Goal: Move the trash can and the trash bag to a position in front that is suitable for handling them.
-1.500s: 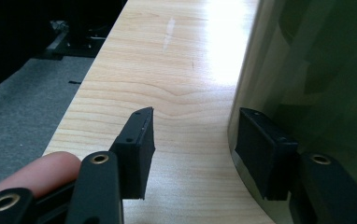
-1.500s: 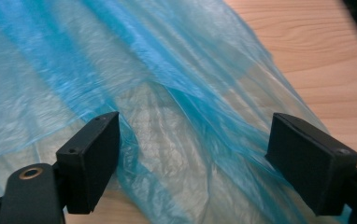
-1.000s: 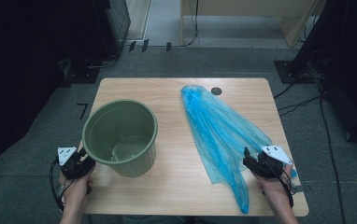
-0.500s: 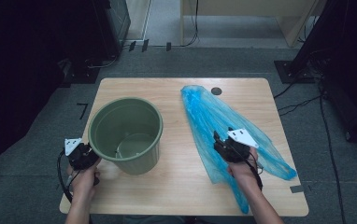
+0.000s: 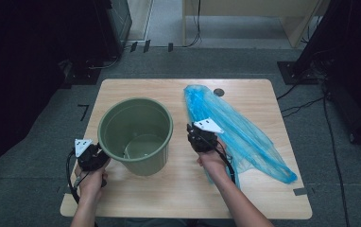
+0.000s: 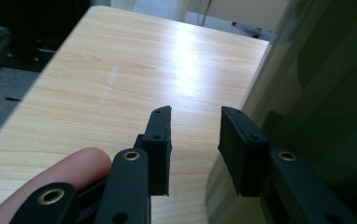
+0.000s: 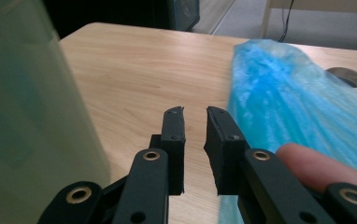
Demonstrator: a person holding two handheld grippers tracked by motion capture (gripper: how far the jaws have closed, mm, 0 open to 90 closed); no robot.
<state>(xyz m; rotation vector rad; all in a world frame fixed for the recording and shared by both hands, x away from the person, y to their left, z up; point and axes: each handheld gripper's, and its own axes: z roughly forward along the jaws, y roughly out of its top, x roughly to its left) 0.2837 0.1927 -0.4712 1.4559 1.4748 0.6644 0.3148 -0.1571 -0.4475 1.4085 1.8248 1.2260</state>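
An olive-green bucket (image 5: 145, 163) stands upright on the left half of the wooden table (image 5: 178, 198). A crumpled blue plastic bag (image 5: 244, 132) lies flat on the right half. My left gripper (image 5: 101, 156) is low at the bucket's near-left side. In the left gripper view, the left gripper (image 6: 195, 123) has been closing and stands open over bare wood, its right jaw beside the bucket wall (image 6: 317, 93). My right gripper (image 5: 193, 135) hovers between bucket and bag. The right gripper (image 7: 195, 116) has just been closing to a narrow gap with nothing in it, the bag (image 7: 298, 102) to its right and the bucket (image 7: 22, 116) to its left.
A round cable hole (image 5: 219, 92) sits in the tabletop at the bag's far end. Dark equipment and cables stand on the floor around the table. Bare wood lies in front of the bucket and along the near edge.
My right gripper has swept from the table's near right corner, across the bag, to its left edge beside the bucket, and its jaws have narrowed. The left gripper and the bucket have shifted slightly right.
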